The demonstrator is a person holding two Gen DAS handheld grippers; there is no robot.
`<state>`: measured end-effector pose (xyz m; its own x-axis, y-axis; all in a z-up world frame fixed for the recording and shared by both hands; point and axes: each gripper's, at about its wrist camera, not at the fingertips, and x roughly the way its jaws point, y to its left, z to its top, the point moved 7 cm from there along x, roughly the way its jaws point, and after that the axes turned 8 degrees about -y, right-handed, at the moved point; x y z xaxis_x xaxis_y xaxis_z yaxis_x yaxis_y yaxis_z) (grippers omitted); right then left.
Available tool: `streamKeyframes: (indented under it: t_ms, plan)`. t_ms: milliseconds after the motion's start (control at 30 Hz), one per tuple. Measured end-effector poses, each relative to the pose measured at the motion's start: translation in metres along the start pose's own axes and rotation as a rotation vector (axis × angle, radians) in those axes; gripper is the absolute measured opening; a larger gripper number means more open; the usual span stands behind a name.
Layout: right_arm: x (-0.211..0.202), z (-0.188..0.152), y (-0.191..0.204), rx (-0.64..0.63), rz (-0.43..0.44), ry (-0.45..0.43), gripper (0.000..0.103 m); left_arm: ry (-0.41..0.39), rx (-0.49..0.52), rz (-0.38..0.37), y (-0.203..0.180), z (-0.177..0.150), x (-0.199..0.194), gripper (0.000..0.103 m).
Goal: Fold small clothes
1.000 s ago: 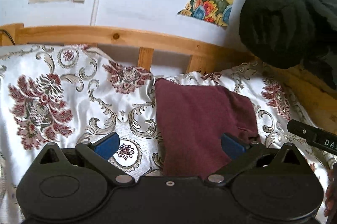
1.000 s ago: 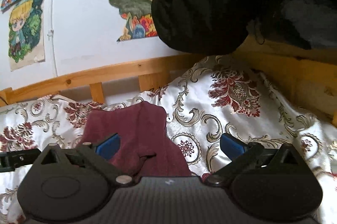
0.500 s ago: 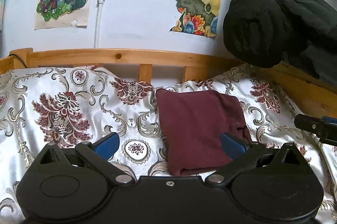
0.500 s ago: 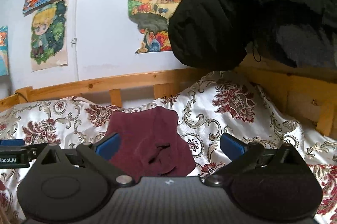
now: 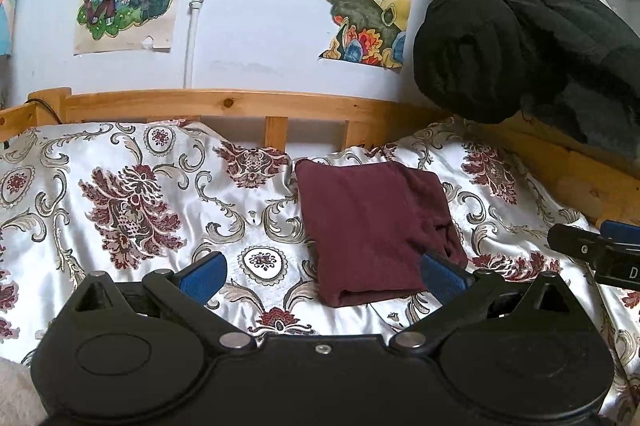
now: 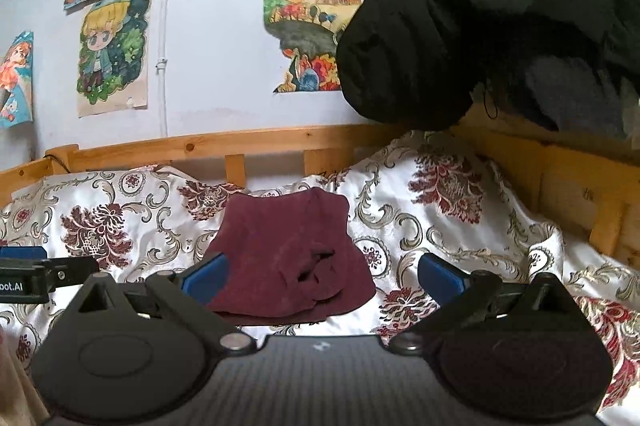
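Your maroon garment [image 5: 372,226] was lying folded into a rough rectangle on the floral bedspread [image 5: 132,194], toward the far edge of the bed, just short of the wooden rail [image 5: 224,104]. The near edge looked like a clean fold from the left wrist view, but the right side was messier: there's a bunched, dark wrinkle [image 6: 316,266] near the near-right corner, and I honestly couldn't tell if that was a leg opening or just loose fabric. What kind of garment it was, no idea, it's too folded up.

Your left gripper [image 5: 322,272] was spread wide with nothing in it. Its right blue pad [image 5: 442,272] covered a bit of the garment's near-right corner in the picture, so whether it touched the cloth there I can't say. Your right gripper [image 6: 322,276] was also wide apart and empty, its left blue pad [image 6: 206,276] overlapping the garment's left edge the same way.

Each gripper only showed up as a cut-off black tip at the edge of the other's view.

Further out, a dark padded coat [image 6: 480,26] hung over the right corner of the bed frame, hiding part of a drawing [image 6: 308,26] on the wall.
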<state>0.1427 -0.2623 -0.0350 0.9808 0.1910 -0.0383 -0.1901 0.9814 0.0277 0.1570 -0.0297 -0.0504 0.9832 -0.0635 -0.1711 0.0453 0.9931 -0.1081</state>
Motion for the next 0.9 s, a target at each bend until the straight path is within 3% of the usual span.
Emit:
streamKeyframes:
  t_ms: [333, 633, 900]
  plan:
    - [-0.019, -0.009, -0.003, 0.027, -0.006, 0.031, 0.103, 0.013, -0.002, 0.001, 0.002, -0.005, -0.013, 0.102]
    - [-0.014, -0.019, -0.002, 0.021, -0.022, 0.084, 0.103, 0.085, 0.049, 0.015, -0.004, -0.018, -0.005, 0.102]
    - [-0.013, -0.021, -0.006, 0.038, -0.041, 0.102, 0.103, 0.087, 0.055, 0.015, -0.003, -0.019, -0.006, 0.102]
